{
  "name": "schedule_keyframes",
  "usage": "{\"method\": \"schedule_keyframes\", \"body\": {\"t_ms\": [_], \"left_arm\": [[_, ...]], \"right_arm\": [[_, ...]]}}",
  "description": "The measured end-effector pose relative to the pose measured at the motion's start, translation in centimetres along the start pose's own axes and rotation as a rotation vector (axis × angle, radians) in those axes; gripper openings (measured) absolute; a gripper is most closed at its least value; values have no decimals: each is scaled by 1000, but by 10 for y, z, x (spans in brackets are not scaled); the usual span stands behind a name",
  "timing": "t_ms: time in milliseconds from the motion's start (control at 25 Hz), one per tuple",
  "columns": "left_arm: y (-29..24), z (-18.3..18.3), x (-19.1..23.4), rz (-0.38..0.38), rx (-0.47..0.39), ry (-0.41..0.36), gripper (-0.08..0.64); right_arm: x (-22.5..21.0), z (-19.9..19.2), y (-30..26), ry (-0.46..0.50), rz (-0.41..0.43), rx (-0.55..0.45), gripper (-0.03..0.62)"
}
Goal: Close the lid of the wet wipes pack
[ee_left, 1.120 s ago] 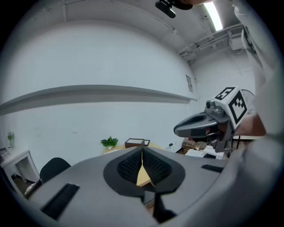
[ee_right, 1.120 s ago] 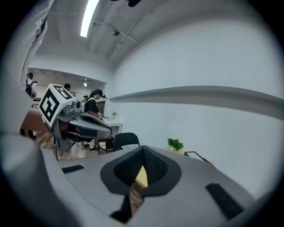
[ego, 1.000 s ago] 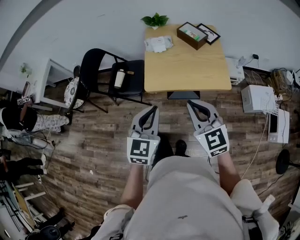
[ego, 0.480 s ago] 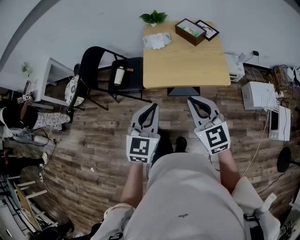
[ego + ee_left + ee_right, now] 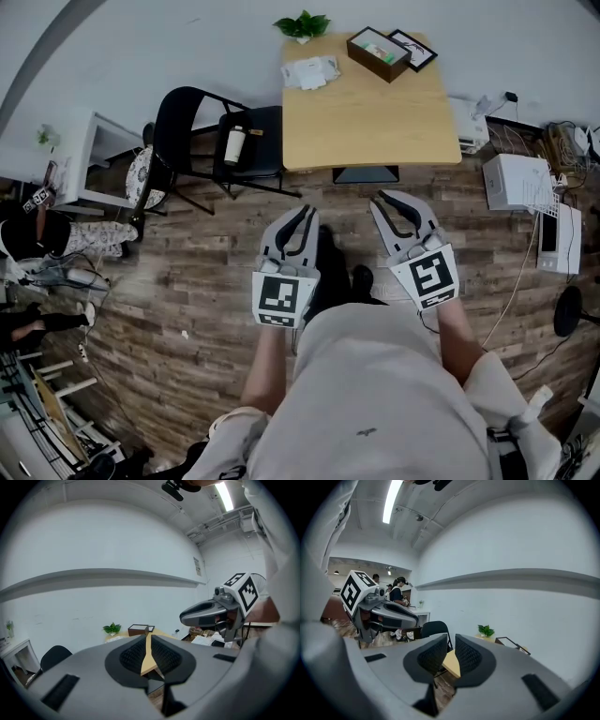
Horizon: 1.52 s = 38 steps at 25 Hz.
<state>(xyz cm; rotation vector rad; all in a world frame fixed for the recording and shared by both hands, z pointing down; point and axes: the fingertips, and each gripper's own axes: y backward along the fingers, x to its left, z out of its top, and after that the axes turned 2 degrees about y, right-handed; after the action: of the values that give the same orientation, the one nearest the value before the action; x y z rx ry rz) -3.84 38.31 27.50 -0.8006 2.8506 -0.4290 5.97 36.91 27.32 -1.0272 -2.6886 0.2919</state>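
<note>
The wet wipes pack [image 5: 309,71] is a white packet at the far left corner of the wooden table [image 5: 375,122]; it is too small to show how its lid stands. Both grippers hang over the plank floor, well short of the table. My left gripper [image 5: 306,217] is shut with nothing in it, its ribbed pads [image 5: 136,654] meeting at the tip. My right gripper [image 5: 379,200] is opening, and a narrow gap shows between its pads [image 5: 468,656] with nothing between them. Each gripper appears in the other's view: the right gripper [image 5: 220,611] and the left gripper [image 5: 379,611].
On the table stand a brown box [image 5: 377,53], a picture frame [image 5: 413,49] and a small plant [image 5: 302,25]. A black folding chair [image 5: 211,141] holding a bottle [image 5: 234,145] stands left of it. White appliances [image 5: 517,183] and cables lie on the right.
The table and the things on it have slid slightly up in the head view. Both grippers have stayed in about the same place.
</note>
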Motion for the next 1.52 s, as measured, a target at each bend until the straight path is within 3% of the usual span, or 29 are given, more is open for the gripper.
{"method": "schedule_keyframes", "body": {"t_ms": [120, 360, 960, 1520], "left_arm": [[-6, -1, 2, -20, -6, -4, 18], [-25, 0, 20, -32, -6, -19, 94], [-94, 11, 117, -53, 7, -13, 97], [-139, 22, 190, -111, -16, -33, 98]], "right_arm": [[1, -1, -6, 2, 11, 3, 63], [-5, 0, -30, 3, 35, 13, 102], [-49, 26, -137, 11, 31, 47, 107], [-73, 46, -211, 8, -40, 67, 107]]}}
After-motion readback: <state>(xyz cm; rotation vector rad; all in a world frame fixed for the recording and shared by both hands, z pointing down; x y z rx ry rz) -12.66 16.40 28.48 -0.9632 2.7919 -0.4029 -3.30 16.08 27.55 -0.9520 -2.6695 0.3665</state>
